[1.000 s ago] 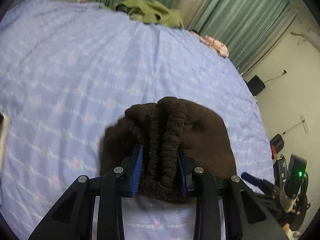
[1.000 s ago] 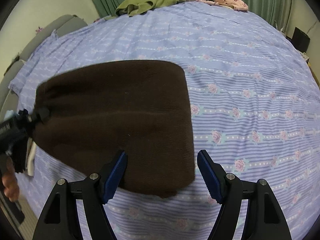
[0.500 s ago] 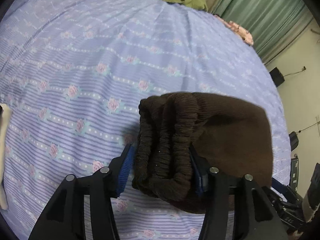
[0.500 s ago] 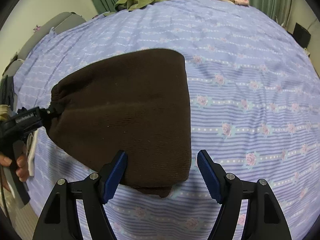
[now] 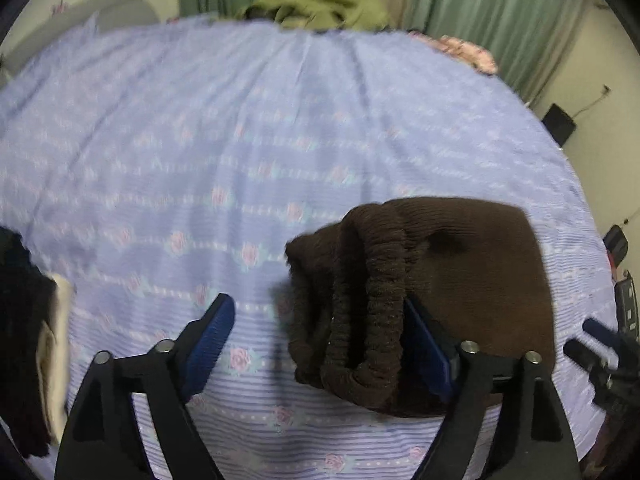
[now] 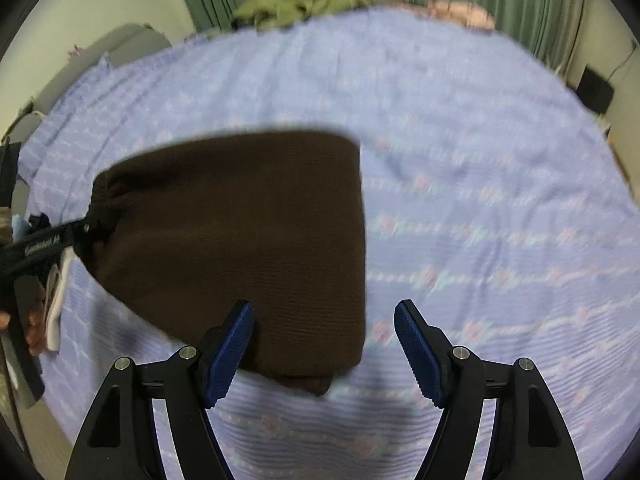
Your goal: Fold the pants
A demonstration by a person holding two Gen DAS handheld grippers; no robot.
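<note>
The brown knit pants point(image 6: 240, 232) lie folded into a flat block on the lilac flowered bedsheet point(image 6: 480, 200). In the left wrist view their bunched elastic waistband point(image 5: 360, 312) lies between the jaws of my left gripper point(image 5: 316, 304), which are opening. The waistband leans on the right pad point(image 5: 428, 348), while the left pad point(image 5: 212, 332) stands clear of the cloth. My right gripper point(image 6: 324, 308) is open just above the pants' near right corner, not touching it. The left gripper point(image 6: 44, 244) shows at the pants' far left end in the right wrist view.
A green garment point(image 5: 320, 8) and a pink one point(image 5: 464, 48) lie at the bed's far edge in front of green curtains. Dark and cream clothes point(image 5: 44, 340) sit at the left edge. A black box point(image 6: 596, 88) stands on the floor at the right.
My left gripper's jaws have spread from a tight grip on the waistband to wide apart, and the pants have settled onto the bed. The right gripper's jaws have kept the same gap.
</note>
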